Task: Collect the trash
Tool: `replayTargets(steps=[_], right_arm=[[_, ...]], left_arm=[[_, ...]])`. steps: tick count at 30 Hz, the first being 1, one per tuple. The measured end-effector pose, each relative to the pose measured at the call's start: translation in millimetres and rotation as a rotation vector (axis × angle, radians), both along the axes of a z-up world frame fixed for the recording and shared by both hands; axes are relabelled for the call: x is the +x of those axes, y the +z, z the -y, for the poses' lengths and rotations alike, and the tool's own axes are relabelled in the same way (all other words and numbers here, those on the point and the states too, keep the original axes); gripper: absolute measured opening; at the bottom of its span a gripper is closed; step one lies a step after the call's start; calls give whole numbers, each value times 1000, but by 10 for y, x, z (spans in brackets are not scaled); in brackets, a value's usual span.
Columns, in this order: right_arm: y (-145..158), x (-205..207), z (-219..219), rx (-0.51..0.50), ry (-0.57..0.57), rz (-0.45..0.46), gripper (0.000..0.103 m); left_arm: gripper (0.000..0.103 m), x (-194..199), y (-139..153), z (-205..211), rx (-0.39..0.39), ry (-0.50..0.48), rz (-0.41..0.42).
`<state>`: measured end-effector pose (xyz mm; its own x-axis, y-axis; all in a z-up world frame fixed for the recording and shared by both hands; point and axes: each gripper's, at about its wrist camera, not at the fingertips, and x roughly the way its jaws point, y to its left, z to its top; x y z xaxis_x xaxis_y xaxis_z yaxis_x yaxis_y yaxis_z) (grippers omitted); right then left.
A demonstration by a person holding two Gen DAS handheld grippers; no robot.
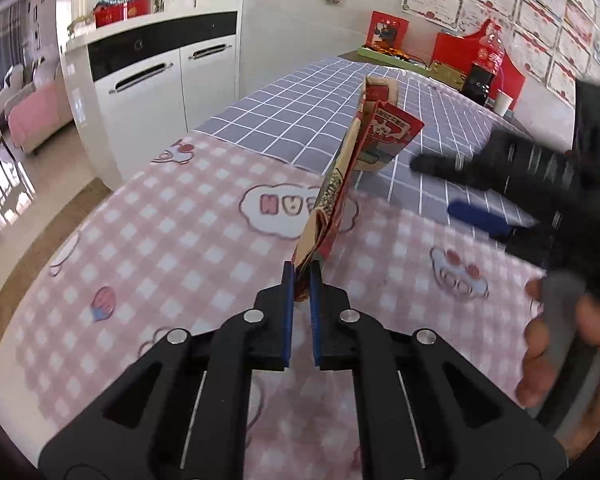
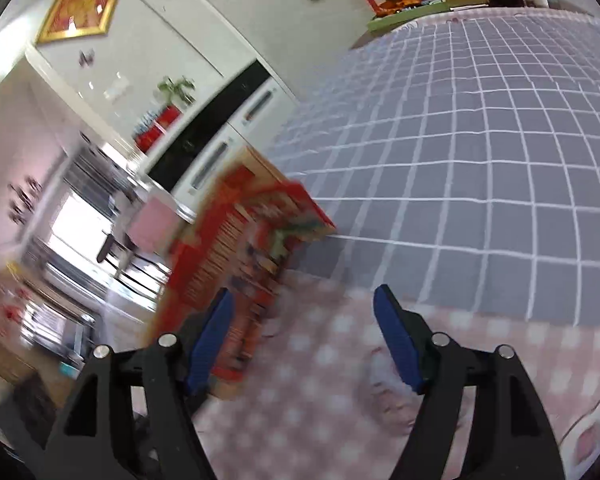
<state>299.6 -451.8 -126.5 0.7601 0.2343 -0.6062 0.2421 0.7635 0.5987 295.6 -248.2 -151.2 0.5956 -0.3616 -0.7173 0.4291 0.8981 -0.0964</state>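
Checked pink-and-grey tablecloth (image 1: 160, 240), white cabinets (image 1: 148, 92) behind; left gripper (image 1: 301, 276) clamping flattened carton (image 1: 340, 188), right gripper (image 2: 302, 312) wide, empty.

Bright daylight came from a window (image 2: 76, 216) at left — glare there. Fisheye bending curved the edges. Motion blur smeared the right wrist view.

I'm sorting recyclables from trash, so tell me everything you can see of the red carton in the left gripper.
The flattened red carton looks like printed cardboard: red outside with pictures and text, plain brown inside. It is crushed nearly flat and creased, with an open flap at its far end. The left gripper is shut on its near edge, holding it on edge above the checked tablecloth. The right wrist view shows it blurred beside the open right gripper, whose pads do not press on it.
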Motion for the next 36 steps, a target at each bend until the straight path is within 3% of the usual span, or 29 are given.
replayTargets(steps=[5,8,11,16,19,26,32,36], right_arm=[[225,-35,-295,50,21,51,75],[291,24,-479,40,55,36,76],[289,55,-639,-25,59,-19,75],[199,-57,-743,36,108,-33,30],[111,-207,-775,79,112,-36,16],[12,-513,-899,124,121,-11,13],[310,-457,-1325,63,189,52,13],[435,-412,-1729,43,252,77,13]], left_arm=[[7,-197,2,-124,57,-37,49],[7,-292,3,-151,99,-60,82],[8,-351,-3,-225,90,-73,86],[12,-372,-35,-270,61,-76,51],[14,-374,-71,-263,73,-65,31],[14,-452,-82,-421,41,-37,10],[14,-525,81,-782,14,23,59],[14,-557,183,-1256,-3,100,93]])
